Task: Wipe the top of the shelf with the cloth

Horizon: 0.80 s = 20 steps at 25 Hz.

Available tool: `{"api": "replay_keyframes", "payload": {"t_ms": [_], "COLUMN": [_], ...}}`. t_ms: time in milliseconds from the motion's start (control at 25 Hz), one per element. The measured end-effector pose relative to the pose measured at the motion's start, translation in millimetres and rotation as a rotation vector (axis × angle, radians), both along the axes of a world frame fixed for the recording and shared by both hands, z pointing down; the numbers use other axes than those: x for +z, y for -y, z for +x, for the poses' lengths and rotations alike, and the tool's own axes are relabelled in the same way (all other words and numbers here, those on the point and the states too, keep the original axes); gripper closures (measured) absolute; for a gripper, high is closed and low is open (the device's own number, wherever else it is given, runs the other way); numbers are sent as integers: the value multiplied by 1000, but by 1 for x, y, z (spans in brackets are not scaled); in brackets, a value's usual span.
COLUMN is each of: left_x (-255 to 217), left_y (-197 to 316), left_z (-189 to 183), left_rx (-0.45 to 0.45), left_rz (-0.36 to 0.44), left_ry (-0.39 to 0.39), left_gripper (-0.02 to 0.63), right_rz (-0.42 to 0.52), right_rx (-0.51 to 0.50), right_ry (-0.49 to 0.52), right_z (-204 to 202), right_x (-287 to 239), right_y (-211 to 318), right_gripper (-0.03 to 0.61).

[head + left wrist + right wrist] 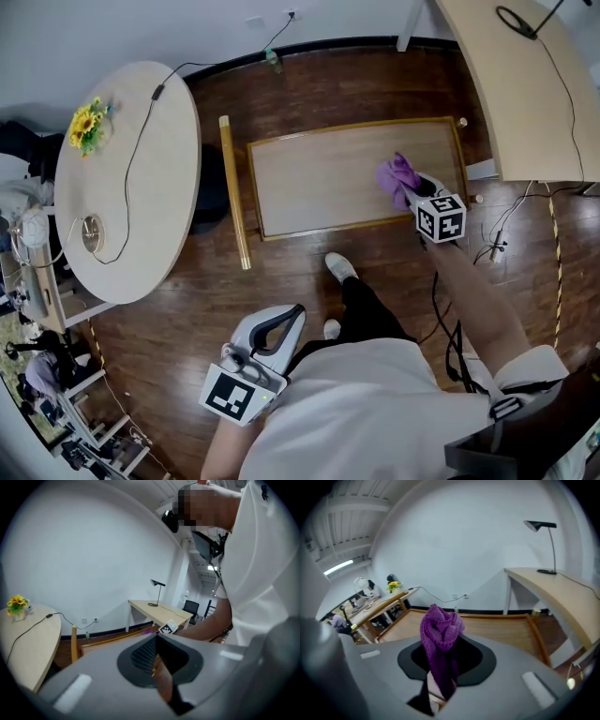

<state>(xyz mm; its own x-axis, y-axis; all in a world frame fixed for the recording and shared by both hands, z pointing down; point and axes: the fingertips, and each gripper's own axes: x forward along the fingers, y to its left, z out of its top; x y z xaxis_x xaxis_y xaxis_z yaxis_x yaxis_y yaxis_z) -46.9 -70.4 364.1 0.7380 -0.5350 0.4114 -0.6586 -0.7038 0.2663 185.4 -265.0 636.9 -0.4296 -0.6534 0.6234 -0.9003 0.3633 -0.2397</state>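
The shelf top is a light wooden panel with a raised rim, standing on the dark floor. A purple knitted cloth rests on its right part, and my right gripper is shut on it. In the right gripper view the cloth bunches up between the jaws of my right gripper, above the shelf top. My left gripper hangs low by the person's body, away from the shelf. In the left gripper view my left gripper has its jaws together with nothing between them.
A round table with sunflowers and a cable stands left of the shelf. A wooden post lies along the shelf's left side. A desk stands at the back right, with cables on the floor below. The person's shoe is near the shelf's front edge.
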Motion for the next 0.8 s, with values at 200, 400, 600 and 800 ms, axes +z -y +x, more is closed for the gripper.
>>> {"api": "replay_keyframes", "payload": {"t_ms": [200,400,600,800], "left_x": [-6,-10,-8,-5], "left_y": [-8,-23,-45,-56], "left_z": [-12,-35,-55,-65], "left_rx": [-58,-131,-212,-241], "left_rz": [8,5,-12,-21], "left_ry": [11,37,57,62], "left_gripper": [593,593,592,593], "right_rz": [-42,-77,-107,-141], "right_rx": [-197,-406,-517,-535], "right_ry": [160,222,218,162], "right_z": [-144,-271,-348,-351], "right_x": [0,7,26,53], "right_y": [-31,-68,-92,-105], "right_gripper": [488,488,488,486]}}
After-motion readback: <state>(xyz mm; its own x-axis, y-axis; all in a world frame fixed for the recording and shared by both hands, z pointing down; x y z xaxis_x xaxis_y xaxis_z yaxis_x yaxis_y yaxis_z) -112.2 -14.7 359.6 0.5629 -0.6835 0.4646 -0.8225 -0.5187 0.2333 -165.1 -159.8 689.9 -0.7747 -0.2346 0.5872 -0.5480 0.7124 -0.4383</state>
